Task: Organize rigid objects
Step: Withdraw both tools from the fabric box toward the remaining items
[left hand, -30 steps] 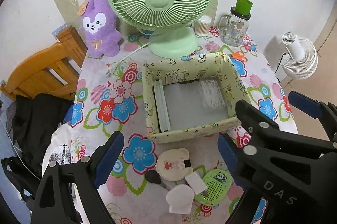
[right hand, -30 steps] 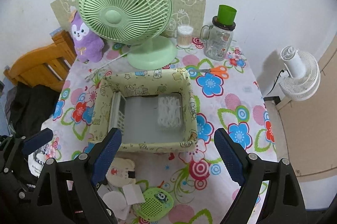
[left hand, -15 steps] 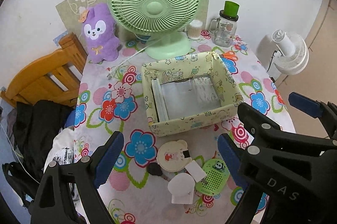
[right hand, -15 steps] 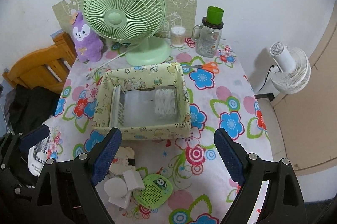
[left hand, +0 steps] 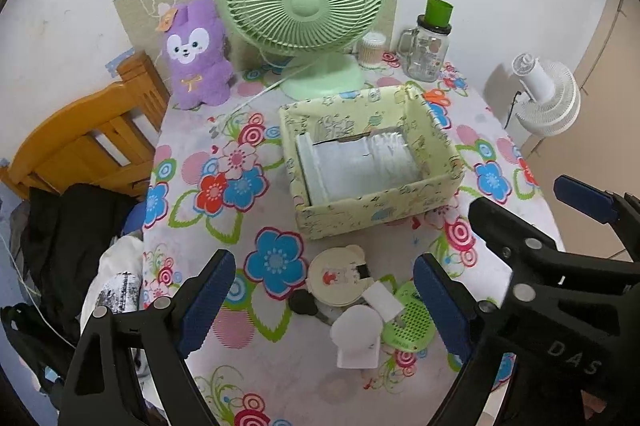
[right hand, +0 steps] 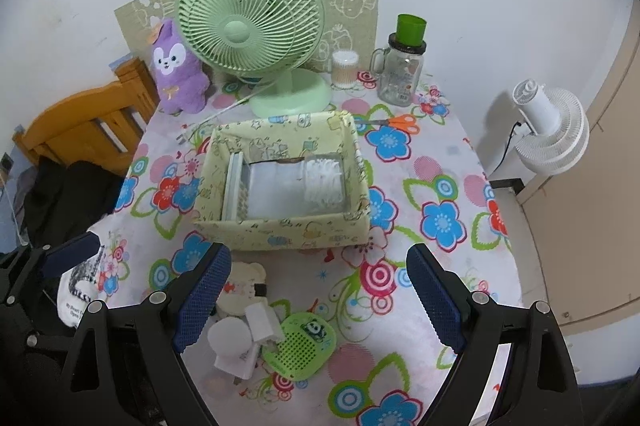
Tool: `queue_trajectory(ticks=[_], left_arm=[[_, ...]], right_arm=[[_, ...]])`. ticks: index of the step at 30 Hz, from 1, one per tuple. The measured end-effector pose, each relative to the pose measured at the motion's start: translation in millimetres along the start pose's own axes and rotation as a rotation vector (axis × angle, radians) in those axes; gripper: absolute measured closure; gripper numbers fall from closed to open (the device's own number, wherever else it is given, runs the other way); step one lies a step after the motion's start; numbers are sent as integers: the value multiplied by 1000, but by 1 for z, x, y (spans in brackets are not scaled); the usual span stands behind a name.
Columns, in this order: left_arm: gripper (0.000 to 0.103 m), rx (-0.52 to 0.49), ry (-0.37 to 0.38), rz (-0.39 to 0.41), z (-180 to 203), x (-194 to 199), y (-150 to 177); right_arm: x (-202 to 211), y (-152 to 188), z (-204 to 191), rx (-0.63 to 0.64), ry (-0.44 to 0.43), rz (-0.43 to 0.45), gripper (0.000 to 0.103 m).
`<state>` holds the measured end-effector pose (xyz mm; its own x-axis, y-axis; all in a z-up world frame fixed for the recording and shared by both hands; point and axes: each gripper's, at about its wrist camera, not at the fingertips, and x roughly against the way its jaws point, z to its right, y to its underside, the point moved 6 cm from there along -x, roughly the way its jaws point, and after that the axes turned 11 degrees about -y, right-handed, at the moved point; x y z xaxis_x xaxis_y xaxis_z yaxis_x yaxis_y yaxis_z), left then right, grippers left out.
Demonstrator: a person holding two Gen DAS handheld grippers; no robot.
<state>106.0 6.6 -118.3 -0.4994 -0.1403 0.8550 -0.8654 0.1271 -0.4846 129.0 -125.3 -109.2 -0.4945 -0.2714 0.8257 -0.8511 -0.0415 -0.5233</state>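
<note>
Gadgets, a small overlapping heap low in the frame between the wide, empty jaws of the right gripper and, likewise wide and empty, the left gripper, could scatter if one is pinched off-centre, being flat, smooth plastic lying short of the box.

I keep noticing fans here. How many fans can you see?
2. A green desk fan stands on the table behind the yellow box; a white fan sits off the table by the wall, at right.
</note>
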Motion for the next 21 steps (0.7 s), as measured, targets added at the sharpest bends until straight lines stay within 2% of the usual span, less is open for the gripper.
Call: queue_trajectory(ticks=[11,21], left_arm=[[11,-8,41,-63,-3,-29,30],[11,-1,53,-92,-5,-48,45]], right_arm=[[-24,32,-7,10,-42,-53,12],[-41,45,-8,26,-56,-74,12]])
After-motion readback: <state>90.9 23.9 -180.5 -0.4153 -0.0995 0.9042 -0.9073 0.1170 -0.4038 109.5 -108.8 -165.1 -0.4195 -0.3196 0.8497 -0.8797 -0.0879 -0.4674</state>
